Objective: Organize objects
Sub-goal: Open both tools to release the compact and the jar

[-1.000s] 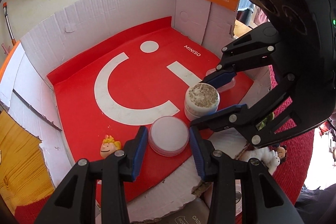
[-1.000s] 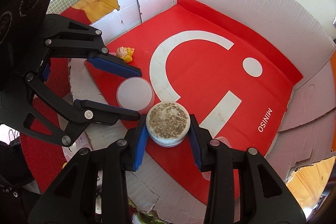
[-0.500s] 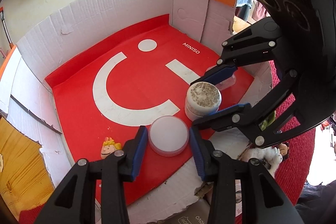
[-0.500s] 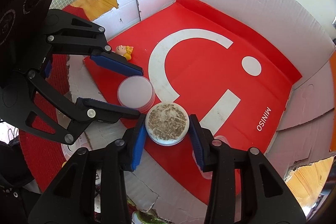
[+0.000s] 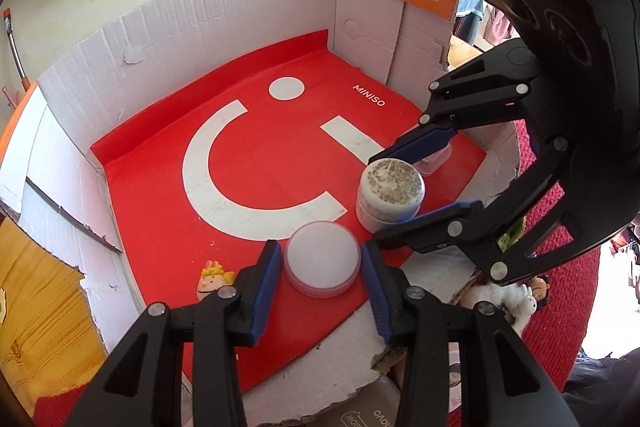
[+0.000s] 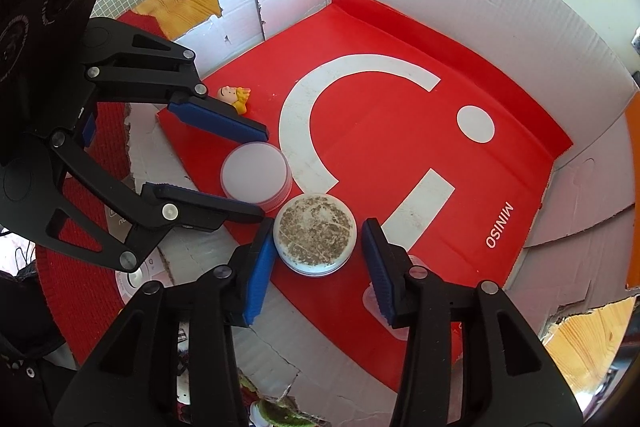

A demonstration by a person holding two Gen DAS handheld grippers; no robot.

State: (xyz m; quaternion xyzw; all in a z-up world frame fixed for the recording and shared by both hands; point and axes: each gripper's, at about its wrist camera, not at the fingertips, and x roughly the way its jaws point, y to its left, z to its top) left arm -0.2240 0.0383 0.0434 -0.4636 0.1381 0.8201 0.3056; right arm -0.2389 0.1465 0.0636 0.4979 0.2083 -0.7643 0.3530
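The speckled-lid white jar (image 6: 314,233) has just been released by the right hand-held gripper (image 6: 318,255), whose jaws have been opening. The frosted round plastic container (image 5: 322,258) is straddled, unpressed, by the left hand-held gripper (image 5: 320,285). Either could be knocked on withdrawal.

1. A cardboard box (image 5: 168,39) fills the left wrist frame; a mat (image 5: 256,187) lies on its floor.
2. On the mat, low centre, sits a flat round container (image 5: 322,259).
3. Just to its upper right stands a speckled-lid jar (image 5: 390,189).
4. At lower left lies a small figurine (image 5: 212,283).
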